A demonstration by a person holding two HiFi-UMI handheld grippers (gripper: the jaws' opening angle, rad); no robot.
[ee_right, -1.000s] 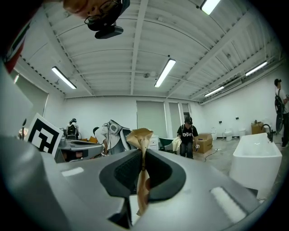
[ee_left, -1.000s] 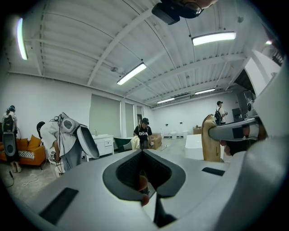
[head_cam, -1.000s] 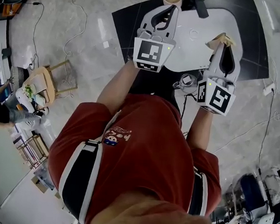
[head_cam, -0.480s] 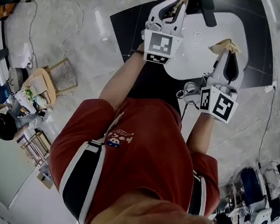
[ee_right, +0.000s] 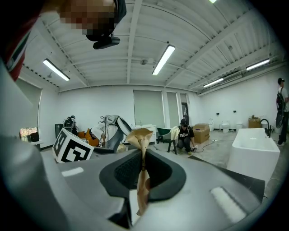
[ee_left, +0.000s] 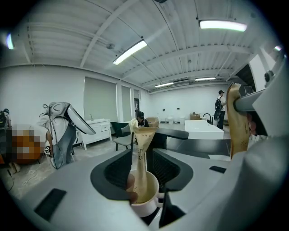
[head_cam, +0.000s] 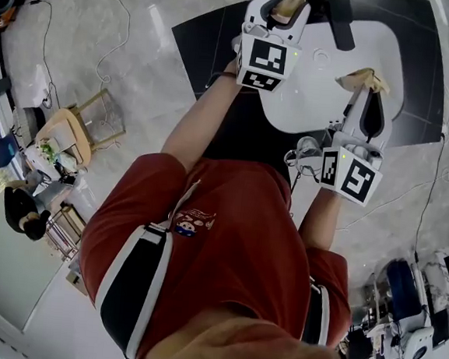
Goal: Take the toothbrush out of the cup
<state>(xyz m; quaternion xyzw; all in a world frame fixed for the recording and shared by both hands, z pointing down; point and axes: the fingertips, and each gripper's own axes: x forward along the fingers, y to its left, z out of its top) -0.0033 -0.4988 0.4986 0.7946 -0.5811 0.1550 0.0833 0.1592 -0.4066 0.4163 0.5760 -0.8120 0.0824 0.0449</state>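
A white cup (ee_left: 146, 204) stands between the jaws of my left gripper (ee_left: 143, 170), which are opening and no longer press on it. A tan toothbrush (ee_left: 143, 149) stands upright in the cup, head up. In the head view the left gripper (head_cam: 285, 2) reaches over the far end of the white top (head_cam: 326, 90). My right gripper (ee_right: 142, 173) is shut on a second tan toothbrush (ee_right: 141, 135), whose head sticks up past the jaws. The head view shows this right gripper (head_cam: 363, 89) over the right side of the white top, apart from the cup.
A dark bar (head_cam: 337, 20) crosses the white top's far side, close to the left gripper. The top stands on a black mat (head_cam: 210, 33). Cables lie on the grey floor. A wooden stool (head_cam: 89, 124) and a crouching person (head_cam: 22, 212) are far left.
My left gripper has moved away from the body toward the far end of the white top and its jaws have parted round the cup. The right gripper shifted slightly, still shut on its toothbrush.
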